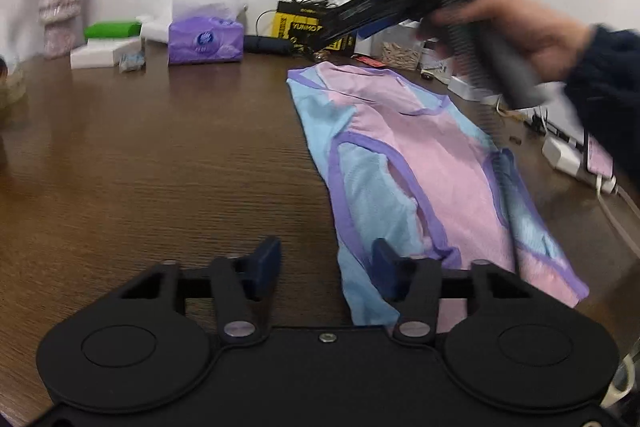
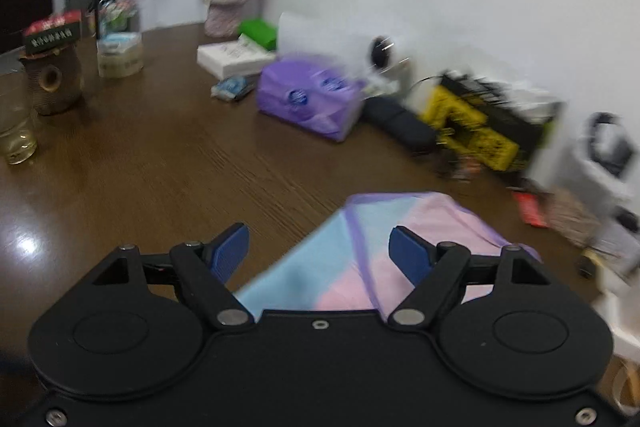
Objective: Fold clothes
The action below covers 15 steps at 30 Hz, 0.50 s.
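L gripper [image 1: 326, 263] low over shirt [image 1: 404, 163] edge, jaws spread; R gripper [image 2: 320, 251] raised above it, jaws spread.

light: soft, even | right view motion-blurred | edges fisheye-warped, vignetted

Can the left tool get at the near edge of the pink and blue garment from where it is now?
Probably yes: the left tool is open just before the garment, nothing lying between them on the table.
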Available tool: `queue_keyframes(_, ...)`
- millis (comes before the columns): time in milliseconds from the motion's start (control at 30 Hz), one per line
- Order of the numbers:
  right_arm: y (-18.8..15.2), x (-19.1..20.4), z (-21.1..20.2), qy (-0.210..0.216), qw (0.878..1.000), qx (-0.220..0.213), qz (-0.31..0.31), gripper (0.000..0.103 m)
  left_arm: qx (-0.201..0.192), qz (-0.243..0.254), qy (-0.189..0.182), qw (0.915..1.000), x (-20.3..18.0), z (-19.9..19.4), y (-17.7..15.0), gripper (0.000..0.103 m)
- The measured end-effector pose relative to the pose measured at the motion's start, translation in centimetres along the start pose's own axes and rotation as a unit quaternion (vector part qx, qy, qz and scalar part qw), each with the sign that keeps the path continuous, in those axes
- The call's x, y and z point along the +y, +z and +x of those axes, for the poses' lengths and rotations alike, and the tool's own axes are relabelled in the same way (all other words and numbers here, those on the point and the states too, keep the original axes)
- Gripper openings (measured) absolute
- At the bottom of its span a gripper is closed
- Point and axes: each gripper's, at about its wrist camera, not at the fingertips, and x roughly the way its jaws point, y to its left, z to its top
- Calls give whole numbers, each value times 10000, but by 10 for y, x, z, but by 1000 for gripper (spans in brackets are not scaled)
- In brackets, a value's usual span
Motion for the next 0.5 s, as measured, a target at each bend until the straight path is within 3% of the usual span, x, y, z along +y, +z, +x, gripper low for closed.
queue_keyframes(167,5,-10,78,-332,9982,494,-33,78,-14,196,-291,9994,1,0,-4,43)
queue_keyframes(267,-1,-22,94,12,9978,594,286,49,29,400,-278,9988,-5,1,-5,42)
queue_keyframes(367,-3,-26,97,98,9978,499,416,38,198,501,-367,9979,-9,4,-1,25)
queue_keyframes(433,-5,-25,94,48,9981,456,423,5,254,645,-349,9970,-15,5,-1,15)
queue_keyframes(500,-5,-26,84,-15,9985,336,428,5,433,673,-427,9959,-23,5,1,5)
